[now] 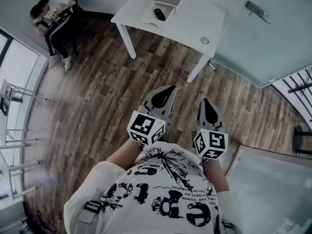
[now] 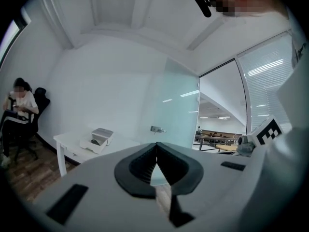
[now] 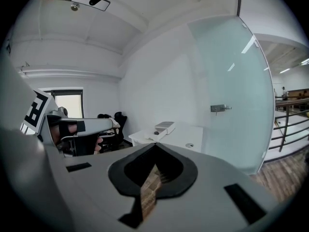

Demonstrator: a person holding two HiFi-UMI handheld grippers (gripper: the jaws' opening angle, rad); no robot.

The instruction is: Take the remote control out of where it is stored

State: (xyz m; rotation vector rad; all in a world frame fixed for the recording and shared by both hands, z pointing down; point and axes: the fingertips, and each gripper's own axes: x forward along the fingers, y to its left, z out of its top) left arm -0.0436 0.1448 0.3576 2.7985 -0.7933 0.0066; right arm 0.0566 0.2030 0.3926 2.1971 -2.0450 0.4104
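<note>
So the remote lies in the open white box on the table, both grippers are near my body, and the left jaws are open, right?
Not the last part: the left gripper view shows the left gripper with its jaws shut on nothing. The remote does lie in the open white box on the table, with both grippers near your body.

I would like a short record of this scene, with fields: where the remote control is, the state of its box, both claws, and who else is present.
remote control: lies inside the white box, untouched
white box: open, lid raised, on the white table
left claw: shut, empty, in the air well short of the table
right claw: shut, empty, beside the left claw
seated person: on a chair left of the table
task state: remote control not yet taken out
</note>
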